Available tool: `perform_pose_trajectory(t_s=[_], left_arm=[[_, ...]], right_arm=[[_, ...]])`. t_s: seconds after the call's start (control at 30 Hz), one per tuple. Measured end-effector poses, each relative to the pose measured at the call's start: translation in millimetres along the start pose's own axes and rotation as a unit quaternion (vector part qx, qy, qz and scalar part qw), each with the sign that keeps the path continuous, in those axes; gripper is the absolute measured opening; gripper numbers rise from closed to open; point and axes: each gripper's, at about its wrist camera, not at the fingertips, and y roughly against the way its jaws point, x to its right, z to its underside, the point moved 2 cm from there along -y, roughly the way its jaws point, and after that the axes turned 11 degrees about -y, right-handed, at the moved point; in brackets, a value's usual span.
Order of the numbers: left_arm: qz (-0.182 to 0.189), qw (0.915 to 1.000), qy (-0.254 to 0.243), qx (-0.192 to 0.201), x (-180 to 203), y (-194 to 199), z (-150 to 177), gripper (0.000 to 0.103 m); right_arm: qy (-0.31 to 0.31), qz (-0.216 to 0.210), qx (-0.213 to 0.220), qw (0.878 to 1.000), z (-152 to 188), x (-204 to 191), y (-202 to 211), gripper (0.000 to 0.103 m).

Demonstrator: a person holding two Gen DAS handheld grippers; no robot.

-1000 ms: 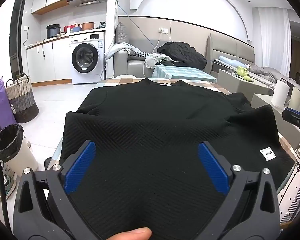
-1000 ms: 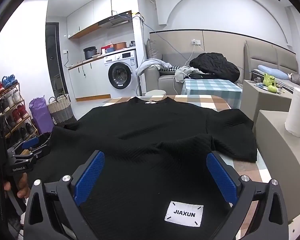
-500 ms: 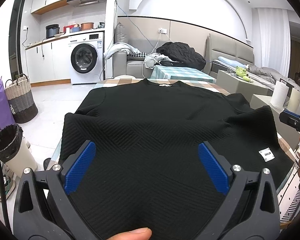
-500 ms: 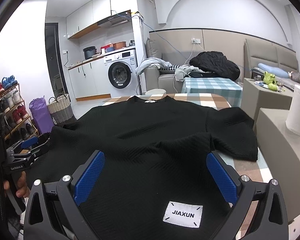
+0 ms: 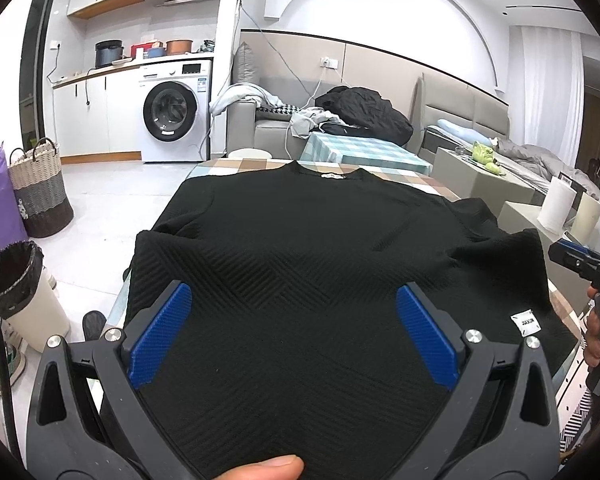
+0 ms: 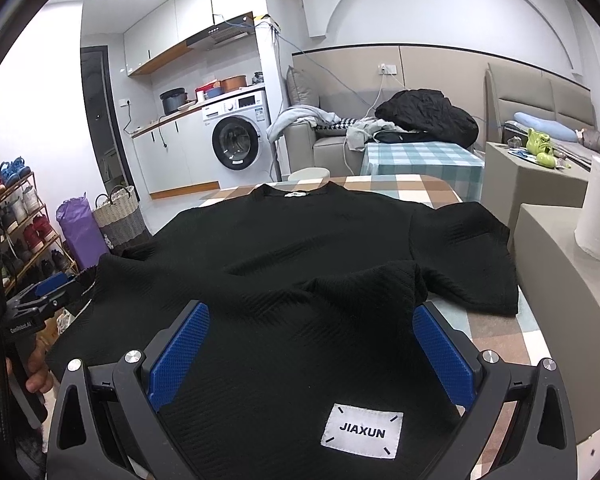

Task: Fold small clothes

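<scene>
The black top [image 5: 300, 264] is showing as matt knit cloth with a raised herringbone texture. Its white label [image 6: 362, 430] is presenting as smooth woven fabric with printed lettering. The left claw [image 5: 294, 336] and right claw [image 6: 310, 356] are appearing as matt black plastic with shiny metal screws; their blue pads [image 5: 160, 336] are looking finely ridged and rubbery. The counter [image 6: 496, 332] is wearing a checked cloth cover.

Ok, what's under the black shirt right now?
The black shirt lies on a table with a checked cloth, which shows past the collar and beside the right sleeve. Anything else beneath the fabric is covered.
</scene>
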Motion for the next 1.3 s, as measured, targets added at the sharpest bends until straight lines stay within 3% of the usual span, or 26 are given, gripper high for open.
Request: perform_pose_trajectory(t_s=[0.27,0.43,0.67,0.87,1.3], left_arm=[[-0.003,0.9994,-0.035,-0.007,15.3,-0.1,-9.8,0.102],[0.001,0.9993,-0.028,-0.024,15.6,-9.0,-16.8,0.102],[-0.011,0.9992,-0.016,-0.035,-2.8,-23.4,-23.3,0.102],[-0.021,0.9988,-0.001,-0.044,-25.4,-37.1,-26.8,0.102],[-0.028,0.9973,0.034,-0.058,-60.0,-78.6,-41.4,0.102]], right_arm=[[0.016,0.003,0.011,1.000,-14.4,-7.2,8.9,0.103],[0.013,0.006,0.018,1.000,-24.3,-7.6,7.9,0.103],[-0.002,0.002,0.009,1.000,-30.5,-1.6,-1.2,0.103],[-0.033,-0.030,-0.016,0.999,-39.2,10.2,-12.3,0.103],[-0.062,0.021,-0.036,0.997,-58.9,29.9,-36.5,0.103]])
